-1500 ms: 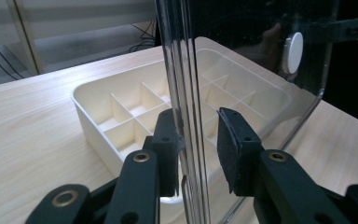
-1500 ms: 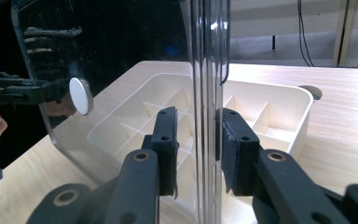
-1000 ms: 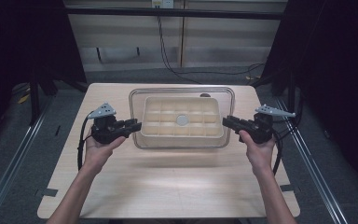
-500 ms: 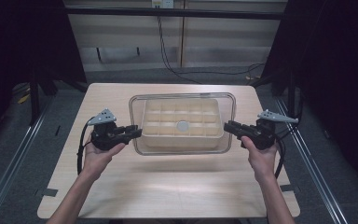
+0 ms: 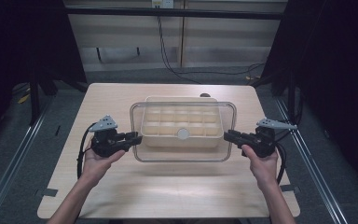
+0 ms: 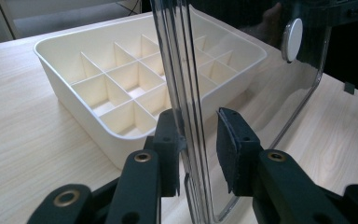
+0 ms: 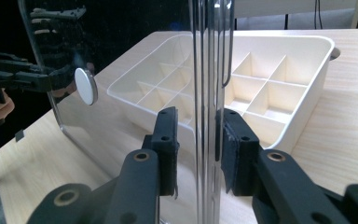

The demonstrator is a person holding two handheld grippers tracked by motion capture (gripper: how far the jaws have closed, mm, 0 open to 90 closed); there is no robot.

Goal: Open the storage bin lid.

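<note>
A cream box (image 5: 182, 99) divided into several compartments sits on the wooden table. A clear lid (image 5: 183, 154) with a round white knob (image 5: 183, 134) hangs just above it, offset toward the person. My left gripper (image 5: 137, 138) is shut on the lid's left edge and my right gripper (image 5: 227, 135) on its right edge. In the left gripper view the jaws of the left gripper (image 6: 198, 123) straddle the rim of the lid (image 6: 303, 79), with the box (image 6: 65, 60) behind. In the right gripper view the right gripper (image 7: 198, 121) clamps the lid (image 7: 135, 56) the same way, beside the box (image 7: 317, 79).
The light wooden table (image 5: 168, 196) has bare surface in front of the box and at both sides. Metal rails run along the floor left and right of it. Cables (image 5: 168, 56) lie on the floor beyond the far edge, against a pale wall panel.
The lid, held by both grippers, has come off the box and moved toward the person; both hands have drawn back slightly with it. The box has stayed in place.
</note>
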